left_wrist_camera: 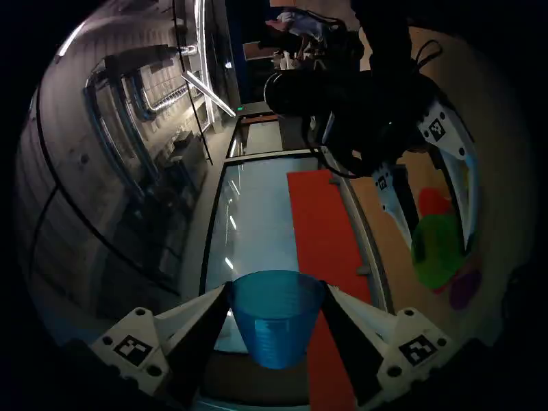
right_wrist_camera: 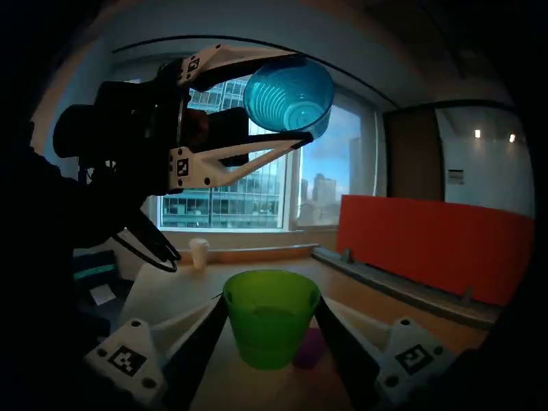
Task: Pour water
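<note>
**Pour looks finished or nearly so: blue cup tipped over, no stream seen**

Left tool: narrowed onto the blue cup, one finger pressing each side. In the right gripper view this cup sits at upper centre of frame. It is laid over on its side with the mouth turned down toward the camera. The ribbed inner wall shows right to the base. No water seen inside and none falling from the lip.

Right tool: closed around the green cup, both fingers against its wall. The cup is upright at lower centre, below the blue one. Cannot tell whether its base touches the bench. Water level inside is too dim to read.

Purple object lies just beside the green cup, lower right.

Judgement: the transfer appears done or all but done, as the blue cup reads empty. Left to do: bring the blue cup back upright and set both cups down. The green cup's fill is unconfirmed.
</note>
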Motion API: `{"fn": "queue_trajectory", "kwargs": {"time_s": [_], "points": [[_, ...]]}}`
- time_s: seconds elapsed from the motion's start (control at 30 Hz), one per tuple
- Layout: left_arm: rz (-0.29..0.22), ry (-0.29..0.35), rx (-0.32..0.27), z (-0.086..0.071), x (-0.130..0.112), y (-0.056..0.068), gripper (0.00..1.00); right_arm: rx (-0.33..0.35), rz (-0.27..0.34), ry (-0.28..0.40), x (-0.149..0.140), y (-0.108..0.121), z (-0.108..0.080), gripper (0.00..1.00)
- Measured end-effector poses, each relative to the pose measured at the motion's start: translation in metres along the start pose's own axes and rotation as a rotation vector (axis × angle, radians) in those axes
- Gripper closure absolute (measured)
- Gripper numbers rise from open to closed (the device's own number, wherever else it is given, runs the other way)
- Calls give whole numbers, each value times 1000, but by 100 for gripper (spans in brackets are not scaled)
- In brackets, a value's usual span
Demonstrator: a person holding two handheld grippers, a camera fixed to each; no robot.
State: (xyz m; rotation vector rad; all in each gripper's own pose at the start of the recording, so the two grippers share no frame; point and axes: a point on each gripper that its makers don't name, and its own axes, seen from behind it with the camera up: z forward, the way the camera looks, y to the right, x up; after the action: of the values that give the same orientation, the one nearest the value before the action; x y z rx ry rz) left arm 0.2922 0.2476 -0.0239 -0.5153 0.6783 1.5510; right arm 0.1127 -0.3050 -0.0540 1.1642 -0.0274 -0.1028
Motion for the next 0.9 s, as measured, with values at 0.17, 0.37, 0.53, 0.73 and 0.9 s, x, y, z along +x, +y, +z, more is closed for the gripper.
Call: {"fn": "queue_trajectory", "kwargs": {"time_s": [0.17, 0.37, 0.53, 0.73, 0.9], "points": [[1, -2, 1, 0, -2, -2, 11, -2, -1, 1, 1, 0, 1, 10], [-1, -3, 3, -1, -2, -3, 10, -2, -1, 2, 2, -1, 1, 10], [0, -3, 2, -1, -2, -2, 11, -2, -2, 1, 2, -1, 1, 10], [-10, -2, 3, 0, -3, -2, 10, -4, -2, 2, 3, -1, 1, 10], [-80, -10, 5, 2, -7, 1, 10, -6, -2, 4, 3, 0, 0, 10]]}}
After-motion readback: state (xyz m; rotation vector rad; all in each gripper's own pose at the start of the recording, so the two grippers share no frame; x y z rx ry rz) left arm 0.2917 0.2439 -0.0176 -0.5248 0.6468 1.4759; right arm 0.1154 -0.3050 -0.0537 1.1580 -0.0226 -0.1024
